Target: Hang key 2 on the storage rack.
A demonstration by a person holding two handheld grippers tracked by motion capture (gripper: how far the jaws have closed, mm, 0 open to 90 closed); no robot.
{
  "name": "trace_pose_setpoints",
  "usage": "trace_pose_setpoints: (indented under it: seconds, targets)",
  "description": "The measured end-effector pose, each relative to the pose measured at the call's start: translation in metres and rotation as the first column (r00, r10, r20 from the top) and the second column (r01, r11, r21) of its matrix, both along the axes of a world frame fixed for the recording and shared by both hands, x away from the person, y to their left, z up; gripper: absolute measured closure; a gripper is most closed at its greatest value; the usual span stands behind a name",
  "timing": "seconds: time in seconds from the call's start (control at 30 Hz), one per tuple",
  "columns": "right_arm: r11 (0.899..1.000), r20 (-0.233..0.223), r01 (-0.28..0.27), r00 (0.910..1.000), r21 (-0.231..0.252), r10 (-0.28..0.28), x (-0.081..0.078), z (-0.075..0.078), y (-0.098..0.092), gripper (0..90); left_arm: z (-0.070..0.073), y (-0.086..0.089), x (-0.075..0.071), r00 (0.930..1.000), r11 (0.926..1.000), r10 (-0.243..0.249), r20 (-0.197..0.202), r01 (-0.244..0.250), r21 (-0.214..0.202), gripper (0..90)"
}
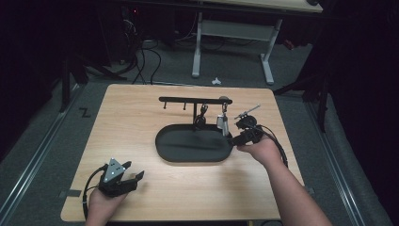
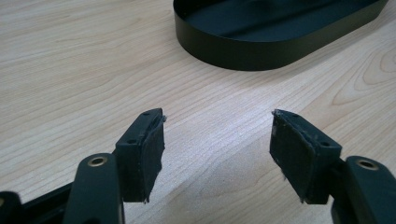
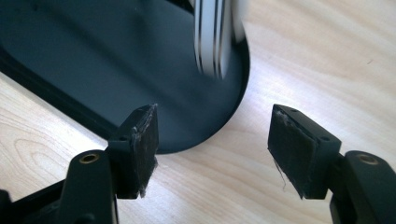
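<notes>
A black oval tray (image 1: 175,151) lies in the middle of the wooden table, and a black hook rack (image 1: 195,100) stands over its far side. Two things hang from the rack: a dark one (image 1: 203,113) and a silvery one (image 1: 222,123); the silvery one (image 3: 215,37) looks blurred above the tray (image 3: 93,60) in the right gripper view. My right gripper (image 1: 234,140) is open at the tray's right end, nothing between its pads (image 3: 144,140). My left gripper (image 1: 136,177) rests open near the table's front left, facing the tray (image 2: 261,51), with bare wood between its jaws.
The table's front edge (image 1: 188,219) runs just behind the left hand. Beyond the far edge stand a white desk frame (image 1: 235,33) and cables (image 1: 146,56) on the grey floor. A cable (image 1: 277,146) trails from the right gripper.
</notes>
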State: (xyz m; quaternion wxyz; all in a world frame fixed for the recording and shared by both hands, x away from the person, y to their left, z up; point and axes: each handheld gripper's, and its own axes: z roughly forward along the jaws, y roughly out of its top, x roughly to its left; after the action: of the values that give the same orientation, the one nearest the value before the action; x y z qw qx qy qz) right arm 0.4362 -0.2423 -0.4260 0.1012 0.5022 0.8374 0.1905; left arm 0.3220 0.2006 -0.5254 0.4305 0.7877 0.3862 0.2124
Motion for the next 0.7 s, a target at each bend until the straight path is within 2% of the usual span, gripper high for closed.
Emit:
trace_pose_setpoints:
  seconds: [0.03, 0.1, 0.2, 0.37, 0.5, 0.63, 0.7]
  targets:
    - [1.000, 0.008, -0.006, 0.9999, -0.008, 0.006, -0.002, -0.004, -0.001, 33.5, 0.000, 0.000, 0.000, 1.0000, 1.0000, -0.001, -0.001, 0.001, 0.001, 35.9]
    - [1.000, 0.020, -0.007, 0.9998, 0.013, 0.006, -0.008, -0.010, -0.003, 33.2, 0.000, -0.001, 0.000, 1.0000, 1.0000, -0.005, -0.003, 0.005, 0.006, 35.5]
    - [1.000, 0.046, -0.008, 0.9989, 0.018, 0.008, -0.017, -0.021, -0.006, 32.4, -0.001, -0.002, 0.000, 1.0000, 0.9999, -0.006, -0.001, 0.006, 0.010, 35.2]
    - [1.000, 0.130, 0.002, 0.9915, 0.020, -0.005, -0.036, -0.038, -0.011, 31.1, -0.002, -0.003, 0.000, 0.9999, 0.9997, -0.014, -0.007, 0.014, 0.019, 35.0]
    - [0.999, 0.211, 0.004, 0.9774, 0.040, -0.012, -0.056, -0.052, -0.016, 30.7, -0.003, -0.004, 0.001, 0.9998, 0.9995, -0.020, -0.006, 0.020, 0.023, 34.7]
    - [0.996, 0.278, 0.015, 0.9598, 0.084, -0.038, -0.081, -0.068, -0.022, 29.2, -0.004, -0.007, 0.001, 0.9996, 0.9988, -0.028, 0.009, 0.028, 0.040, 33.6]
    - [0.994, 0.329, 0.025, 0.9426, 0.106, -0.059, -0.097, -0.081, -0.027, 29.5, -0.004, -0.008, 0.001, 0.9995, 0.9984, -0.026, 0.018, 0.025, 0.051, 32.6]
